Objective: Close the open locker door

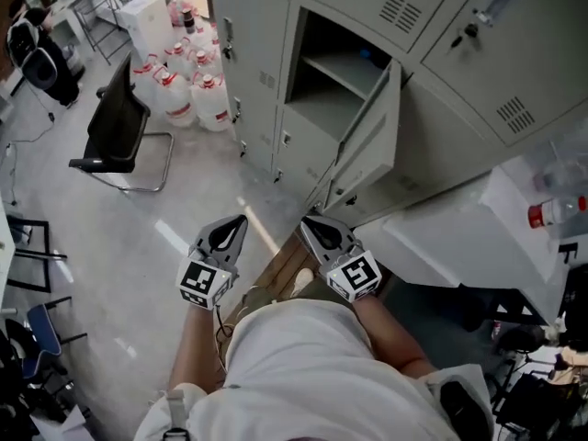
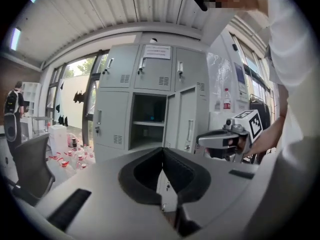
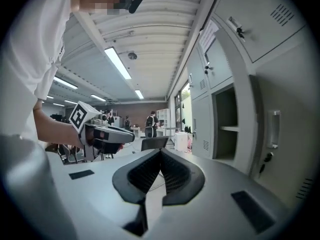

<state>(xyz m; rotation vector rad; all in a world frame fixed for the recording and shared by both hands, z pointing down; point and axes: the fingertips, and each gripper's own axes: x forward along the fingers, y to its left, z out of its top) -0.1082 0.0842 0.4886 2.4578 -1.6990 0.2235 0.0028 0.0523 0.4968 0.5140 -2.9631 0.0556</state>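
The open locker door (image 1: 372,141) is seen swung outward from the grey locker bank (image 1: 257,53), its long axis upright. It lies ahead of the right gripper (image 1: 317,230), which is judged the nearer; the left gripper (image 1: 230,230) is held further left. Both pairs of jaws are brought fully together, with nothing held. One open door and two grippers are counted.

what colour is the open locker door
The open locker door is plain light grey, matching the other lockers. It shows best in the head view.
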